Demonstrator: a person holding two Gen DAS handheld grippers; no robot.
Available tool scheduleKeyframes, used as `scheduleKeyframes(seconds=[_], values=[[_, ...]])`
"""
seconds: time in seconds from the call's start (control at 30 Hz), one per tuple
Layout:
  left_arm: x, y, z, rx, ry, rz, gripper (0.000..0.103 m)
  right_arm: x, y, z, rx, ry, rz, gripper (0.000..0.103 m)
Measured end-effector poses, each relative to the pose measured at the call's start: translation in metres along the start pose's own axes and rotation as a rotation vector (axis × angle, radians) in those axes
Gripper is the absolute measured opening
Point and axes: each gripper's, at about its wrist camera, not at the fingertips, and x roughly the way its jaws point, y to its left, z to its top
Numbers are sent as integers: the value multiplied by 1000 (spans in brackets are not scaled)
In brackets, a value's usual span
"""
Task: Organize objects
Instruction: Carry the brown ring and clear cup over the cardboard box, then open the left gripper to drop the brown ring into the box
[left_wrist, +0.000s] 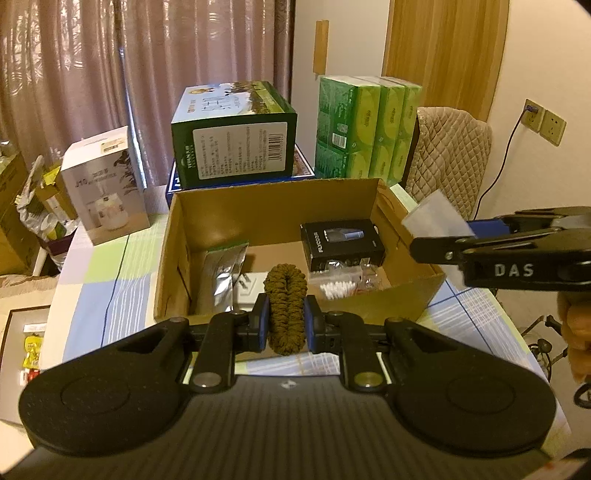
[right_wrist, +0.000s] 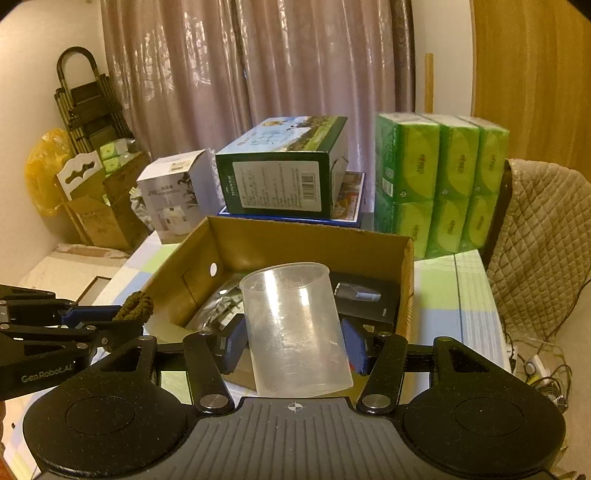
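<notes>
- Left wrist view: my left gripper (left_wrist: 286, 321) is clamped on a fuzzy olive-brown looped scrunchie (left_wrist: 287, 308), which stands upright between the blue pads just at the near wall of the open brown cardboard box (left_wrist: 384, 299).
- The box already holds a black retail carton (left_wrist: 341, 243), a silver foil pouch (left_wrist: 223, 277), a white plug adapter (left_wrist: 248, 291) and a clear pack of cotton swabs (left_wrist: 338, 286); I judge the sorting well under way, with the scrunchie not yet dropped in.
- Open floor shows in the box's middle, between the pouch and the black carton, straight ahead of the scrunchie; the near wall is the edge I must clear first.
- My right gripper (left_wrist: 424, 236) reaches in from the right, near the box's right wall, so I have little spare room on that side.
- Right wrist view: my right gripper (right_wrist: 293, 341) is clamped on a translucent plastic measuring cup (right_wrist: 291, 328), tilted slightly, mouth away from me, held above the box's near edge.
- The cup is not yet inside; I judge it and the scrunchie to be what is left, as far as I can see.
- The box's right wall (right_wrist: 406, 288) stands just beside the cup, and the black carton fills the far right corner; the freer space lies toward the middle.
- The checked tablecloth (right_wrist: 454, 295) to the right of the box lies bare up to the green tissue packs (right_wrist: 439, 184) behind it.
</notes>
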Motion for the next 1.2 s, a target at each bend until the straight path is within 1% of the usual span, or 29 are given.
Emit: scheduleKeyframes(seconds=[0.43,0.73,0.77,0.83,0.87,0.9,1.03,1.1,1.13,1.2], values=[[35,14,38,18,-2,-20,16,43,-15,25,35,31,3,52],[68,20,48,10,21,-20,17,64,-25,30,62,55,1,52],[72,21,48,7,23,-23,20,66,-26,31,65,57,-1,52],[80,23,49,-18,21,-45,30,70,-28,31,71,60,-3,52],[84,25,50,-27,17,-53,43,70,-29,30,74,60,-3,52],[86,26,50,-34,16,-49,48,71,-31,30,78,60,-3,52],[88,30,49,-38,12,-36,48,73,-35,28,86,64,-2,52],[88,31,46,-30,16,-18,48,74,-37,26,92,66,-5,52],[88,32,45,-29,19,-15,49,75,-38,25,95,68,-4,52],[88,35,41,-29,29,-5,55,76,-37,24,96,72,-1,52]])
